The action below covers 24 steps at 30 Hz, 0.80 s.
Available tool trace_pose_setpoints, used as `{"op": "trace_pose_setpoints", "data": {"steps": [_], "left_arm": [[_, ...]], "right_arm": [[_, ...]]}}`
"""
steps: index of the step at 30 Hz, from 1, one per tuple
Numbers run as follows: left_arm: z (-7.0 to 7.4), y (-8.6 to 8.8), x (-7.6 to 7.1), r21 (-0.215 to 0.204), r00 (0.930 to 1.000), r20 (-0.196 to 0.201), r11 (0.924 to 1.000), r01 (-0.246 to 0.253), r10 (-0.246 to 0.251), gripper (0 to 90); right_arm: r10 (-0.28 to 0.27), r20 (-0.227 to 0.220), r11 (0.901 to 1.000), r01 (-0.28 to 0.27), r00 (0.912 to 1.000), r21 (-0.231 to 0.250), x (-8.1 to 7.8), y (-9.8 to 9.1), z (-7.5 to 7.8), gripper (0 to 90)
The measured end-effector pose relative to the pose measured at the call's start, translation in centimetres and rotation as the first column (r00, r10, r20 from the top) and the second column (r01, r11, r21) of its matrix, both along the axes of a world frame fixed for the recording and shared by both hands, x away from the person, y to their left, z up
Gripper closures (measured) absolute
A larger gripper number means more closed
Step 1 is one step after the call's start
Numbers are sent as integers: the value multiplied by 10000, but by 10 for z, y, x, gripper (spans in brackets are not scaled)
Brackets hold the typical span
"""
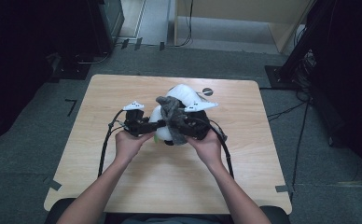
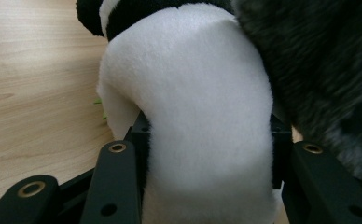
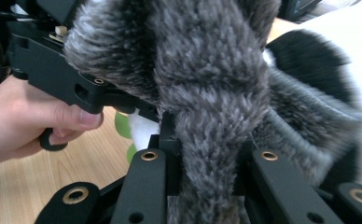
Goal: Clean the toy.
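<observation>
Progress is judged to be about midway: a grey fuzzy scarf [image 1: 173,117] is already looped round the panda plush [image 1: 181,95], though what looks like a half-formed knot has not been drawn tight and the ends still have to be settled. Between the fingers [image 2: 117,182] of the left gripper [image 1: 155,127] a white plush limb [image 2: 202,140] is pinched, the jaws being held partly closed on it. A strand of scarf is clamped by the right gripper [image 1: 181,129], whose fingers [image 3: 146,186] are nearly shut. The toy lies just beyond both sets of fingertips, mid-table [image 1: 123,186], its long axis running away from the person, white end farthest; the scarf crosses that axis
</observation>
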<state>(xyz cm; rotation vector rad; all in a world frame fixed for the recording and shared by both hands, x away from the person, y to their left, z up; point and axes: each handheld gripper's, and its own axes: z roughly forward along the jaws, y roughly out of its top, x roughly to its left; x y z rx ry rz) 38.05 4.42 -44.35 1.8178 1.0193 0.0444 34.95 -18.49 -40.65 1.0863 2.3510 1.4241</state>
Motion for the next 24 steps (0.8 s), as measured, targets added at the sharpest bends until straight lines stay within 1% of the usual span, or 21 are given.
{"op": "trace_pose_setpoints", "data": {"steps": [3, 6, 8, 9, 12, 13, 15, 18, 21, 24], "left_arm": [[-1, -1, -2, 88, 9997, 135, 9997, -208, 207, 540], [1, -3, -4, 402, 9985, 417, 9985, -359, 343, 541], [2, -3, -5, 437, 9979, 502, 9981, -433, 411, 541], [3, -3, -6, 379, 9969, 595, 9979, -533, 510, 542], [6, -3, -8, 415, 9947, 805, 9969, -671, 636, 541], [6, -3, -8, 364, 9946, 794, 9969, -692, 662, 541], [6, -1, -6, 217, 9962, 604, 9977, -638, 624, 540], [4, -2, -6, 258, 9968, 468, 9975, -654, 642, 539], [3, -2, -5, 235, 9968, 396, 9972, -704, 694, 537], [3, 1, -2, 12, 9966, 135, 9967, -810, 810, 535]], "right_arm": [[-85, 265, 9997, 91, 9996, -233, -5, 9, -7, 760], [-55, 330, 9996, 64, 9994, -284, -12, 17, -16, 766], [-138, 475, 9989, 159, 9988, -442, -16, 21, -18, 769], [-159, 522, 9991, 180, 9985, -397, -17, 22, -18, 770], [-152, 703, 9998, 162, 9974, -126, -20, 23, -20, 772], [-146, 785, 9998, 154, 9968, -99, -21, 24, -21, 774], [-33, 1041, 9998, 52, 9946, -177, -24, 25, -24, 776], [177, 1250, 9994, -141, 9920, -300, -25, 25, -29, 777], [369, 1276, 9991, -340, 9911, -255, -27, 23, -34, 777], [576, 1179, 9981, -548, 9914, -270, -29, 23, -39, 778]]}}
